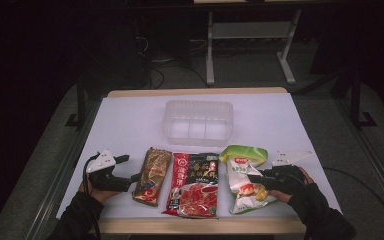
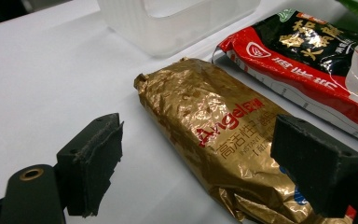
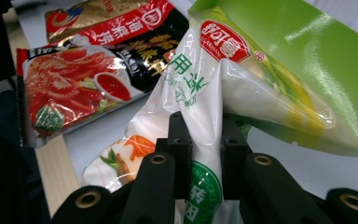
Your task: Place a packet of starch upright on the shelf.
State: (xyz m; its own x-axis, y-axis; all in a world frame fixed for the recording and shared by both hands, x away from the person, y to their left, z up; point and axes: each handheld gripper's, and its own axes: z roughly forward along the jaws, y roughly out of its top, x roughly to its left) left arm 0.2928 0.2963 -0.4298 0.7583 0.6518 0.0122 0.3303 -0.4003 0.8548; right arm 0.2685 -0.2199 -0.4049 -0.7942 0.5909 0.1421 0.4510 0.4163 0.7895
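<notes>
Three packets lie in a row near the table's front edge: a gold foil packet (image 1: 152, 175) (image 2: 223, 135), a red and black packet (image 1: 195, 184) (image 2: 317, 51) (image 3: 84, 70), and a green and white bag (image 1: 244, 176) (image 3: 242, 79). My right gripper (image 1: 257, 179) (image 3: 204, 140) is shut on the green and white bag, pinching its film between the black jaws; the bag crumples and lifts at that side. My left gripper (image 1: 130, 170) (image 2: 205, 168) stands open just left of the gold packet, one pad on each side of the packet's near part, not pressing it.
A clear plastic tub (image 1: 198, 121) (image 2: 177, 21) stands behind the packets at mid-table. The white tabletop (image 1: 130, 120) has bare room to the left, right and back. A wooden strip runs along the front edge (image 1: 200, 225).
</notes>
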